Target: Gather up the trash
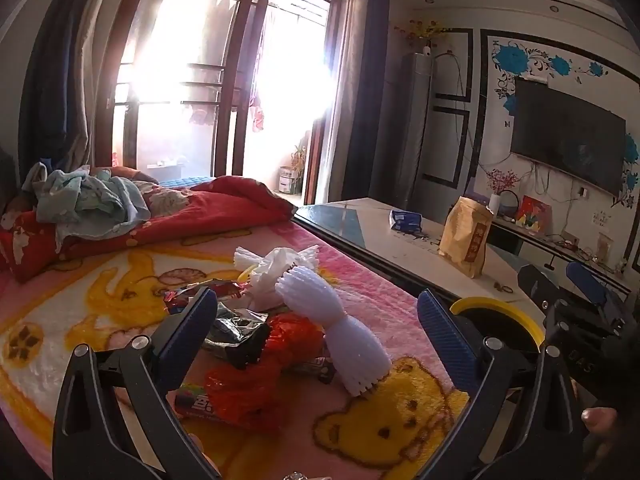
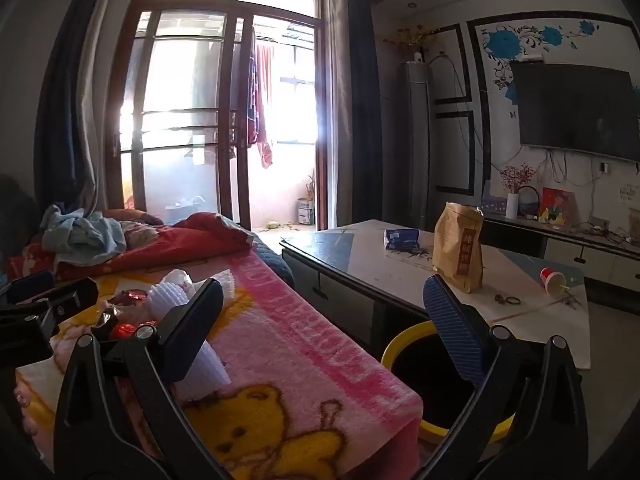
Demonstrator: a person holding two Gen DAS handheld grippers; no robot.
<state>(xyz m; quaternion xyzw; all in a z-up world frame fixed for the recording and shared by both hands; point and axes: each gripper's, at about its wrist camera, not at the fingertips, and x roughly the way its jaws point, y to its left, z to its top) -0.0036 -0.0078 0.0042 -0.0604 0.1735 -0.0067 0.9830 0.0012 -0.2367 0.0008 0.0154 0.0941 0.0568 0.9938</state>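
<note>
The left tool (image 1: 316, 312) hung released above the bed, its blue pads spread wide and touching nothing. Between them on the pink bear blanket (image 1: 120, 308) lay the trash: a white foam fruit net (image 1: 340, 328) at centre, a crumpled red plastic bag (image 1: 256, 376) at about seven o'clock from it, a dark foil wrapper (image 1: 236, 332) at nine o'clock, and white tissue (image 1: 272, 276) at eleven o'clock. The yellow-rimmed bin (image 2: 404, 344) stood off the bed's edge, at three o'clock. The right tool (image 2: 324, 312) was likewise released, empty, over the blanket's edge and the bin. On the desk (image 2: 400, 276) stood a brown paper bag (image 2: 460, 248).
</note>
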